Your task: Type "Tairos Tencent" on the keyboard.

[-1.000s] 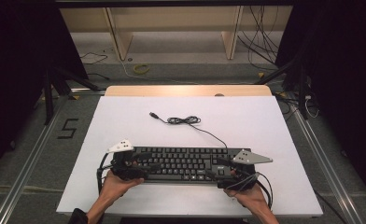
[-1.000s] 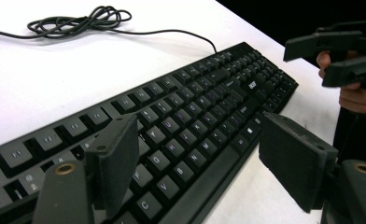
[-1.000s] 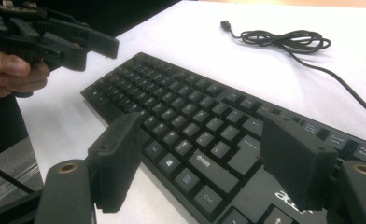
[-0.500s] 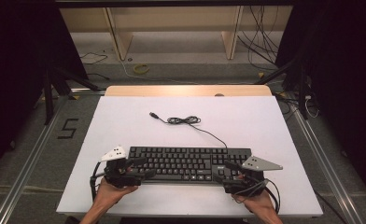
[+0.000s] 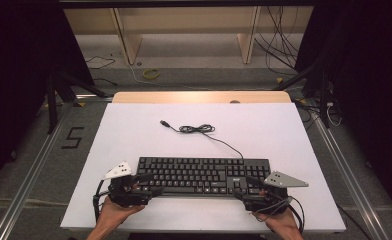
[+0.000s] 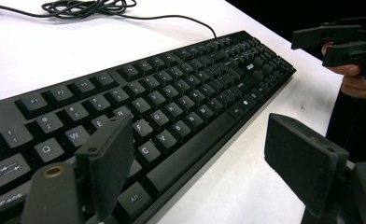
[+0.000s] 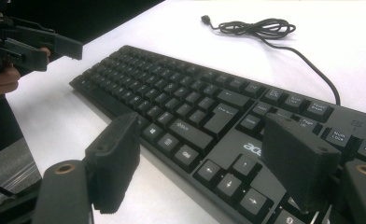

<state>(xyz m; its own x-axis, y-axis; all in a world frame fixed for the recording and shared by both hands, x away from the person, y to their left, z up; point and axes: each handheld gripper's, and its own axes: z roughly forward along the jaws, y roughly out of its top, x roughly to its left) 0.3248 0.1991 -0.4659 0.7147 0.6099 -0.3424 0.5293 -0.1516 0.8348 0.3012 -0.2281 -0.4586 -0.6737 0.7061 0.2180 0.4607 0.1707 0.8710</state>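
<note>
A black full-size keyboard lies flat on the white surface, near its front edge, its long side running parallel to that edge. The keys face up, with white lettering, a number pad at the right end and a small light logo above the arrow keys. A thin black cable leaves the back edge toward the right, runs up and left across the surface, gathers in a loose coil, and ends in a plug lying free.
</note>
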